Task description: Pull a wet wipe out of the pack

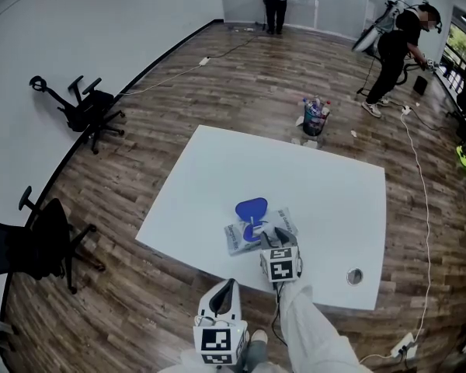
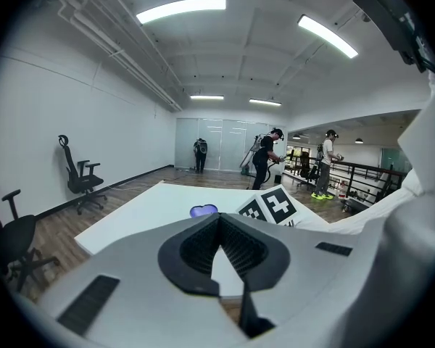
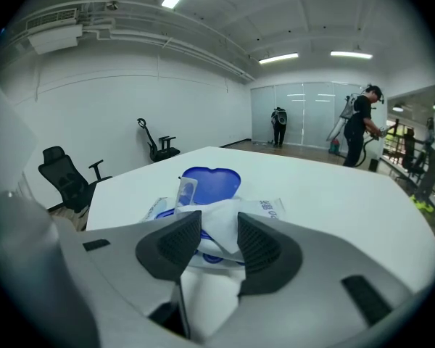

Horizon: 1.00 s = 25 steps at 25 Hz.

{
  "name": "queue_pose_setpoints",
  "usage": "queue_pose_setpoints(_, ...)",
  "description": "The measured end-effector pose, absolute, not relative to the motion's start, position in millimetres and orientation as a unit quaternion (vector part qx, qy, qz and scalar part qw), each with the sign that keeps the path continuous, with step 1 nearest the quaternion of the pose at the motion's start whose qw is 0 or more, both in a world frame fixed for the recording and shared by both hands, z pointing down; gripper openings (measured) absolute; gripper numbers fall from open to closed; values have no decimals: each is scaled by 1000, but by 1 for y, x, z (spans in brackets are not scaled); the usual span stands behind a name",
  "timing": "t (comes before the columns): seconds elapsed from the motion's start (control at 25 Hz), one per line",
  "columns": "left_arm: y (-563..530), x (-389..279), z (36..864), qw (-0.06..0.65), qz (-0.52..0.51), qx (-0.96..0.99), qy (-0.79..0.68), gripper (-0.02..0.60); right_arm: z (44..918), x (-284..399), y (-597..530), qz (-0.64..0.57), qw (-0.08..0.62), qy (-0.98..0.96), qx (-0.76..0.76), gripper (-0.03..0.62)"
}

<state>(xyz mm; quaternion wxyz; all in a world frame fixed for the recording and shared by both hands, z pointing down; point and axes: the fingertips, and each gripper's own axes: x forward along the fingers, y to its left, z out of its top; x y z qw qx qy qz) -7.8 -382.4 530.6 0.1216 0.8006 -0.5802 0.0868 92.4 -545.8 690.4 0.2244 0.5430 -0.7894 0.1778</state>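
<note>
The wet wipe pack [image 1: 241, 235] lies near the front edge of the white table [image 1: 217, 177], with its blue lid [image 1: 251, 208] flipped open. In the right gripper view the pack [image 3: 159, 207] and lid [image 3: 210, 182] lie just ahead, and a white wipe [image 3: 221, 214] sticks up from the opening. My right gripper [image 1: 270, 236] hangs over the pack, jaws wide open [image 3: 219, 239], the wipe standing loosely between them. My left gripper [image 1: 226, 286] is held back off the table's front edge, shut and empty [image 2: 219, 222]. It looks across at the lid [image 2: 204, 210].
A round cable hole [image 1: 354, 276] sits in the table's front right corner. Black office chairs [image 1: 89, 111] stand to the left, and a bucket of bottles [image 1: 314, 119] is on the floor beyond the table. People [image 1: 396, 49] stand far back.
</note>
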Motion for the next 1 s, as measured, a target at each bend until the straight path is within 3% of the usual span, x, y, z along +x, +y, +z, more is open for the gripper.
queue_pose_setpoints(0.44, -388, -10, 533, 123, 88, 801, -579, -1, 690, 90, -544, 181, 228, -789, 542, 156)
queue_pose_setpoints(1.0, -387, -9, 534, 125, 88, 802, -577, 0, 688, 84, -537, 177, 235, -791, 535, 88)
